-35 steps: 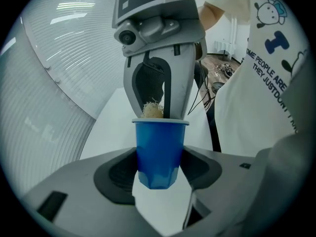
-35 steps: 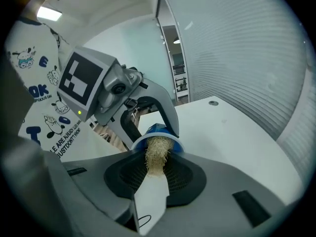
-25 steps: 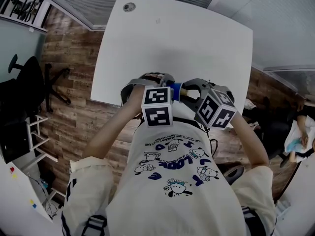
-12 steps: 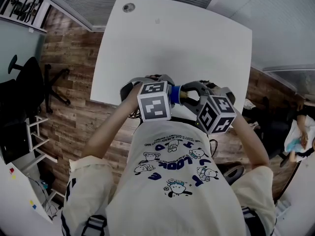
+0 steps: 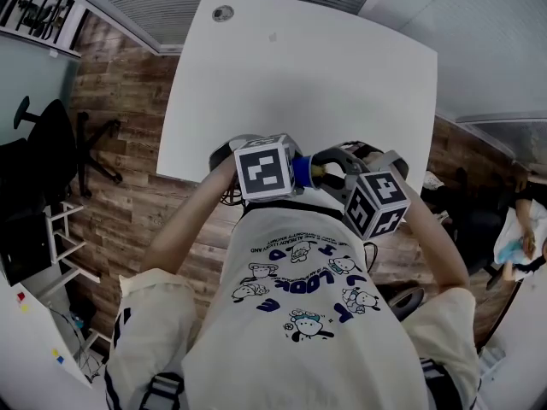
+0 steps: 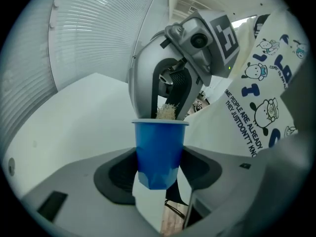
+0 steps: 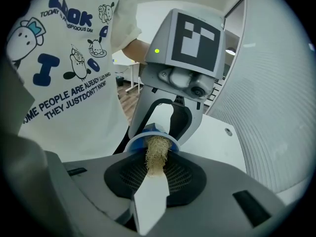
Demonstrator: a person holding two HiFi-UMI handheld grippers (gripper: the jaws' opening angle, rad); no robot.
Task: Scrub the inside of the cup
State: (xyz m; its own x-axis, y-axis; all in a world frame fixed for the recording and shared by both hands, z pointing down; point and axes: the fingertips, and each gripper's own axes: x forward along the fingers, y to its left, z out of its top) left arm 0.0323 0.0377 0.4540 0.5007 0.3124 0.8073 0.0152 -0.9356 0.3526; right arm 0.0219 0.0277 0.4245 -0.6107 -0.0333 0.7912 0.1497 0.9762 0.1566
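Note:
A blue cup (image 6: 159, 149) lies on its side between the jaws of my left gripper (image 6: 159, 173), which is shut on its lower half. Its open mouth faces my right gripper (image 7: 156, 174), which is shut on a tan fibrous scrubber (image 7: 156, 154). The scrubber's tip reaches into the cup's mouth (image 7: 148, 136), and the left gripper view shows its tuft (image 6: 166, 112) at the rim. In the head view the cup (image 5: 303, 171) shows between the two marker cubes, at the near edge of the white table (image 5: 299, 67), close to my body.
The white table carries a small round grommet (image 5: 223, 12) at its far left corner. Wooden floor surrounds it, with a black chair (image 5: 43, 135) at the left. Another person (image 5: 523, 229) sits at the far right.
The left gripper and the cup have rolled and drifted slightly away from my body. The right gripper's cube has rolled too while staying in place. The scrubber remains in the cup's mouth.

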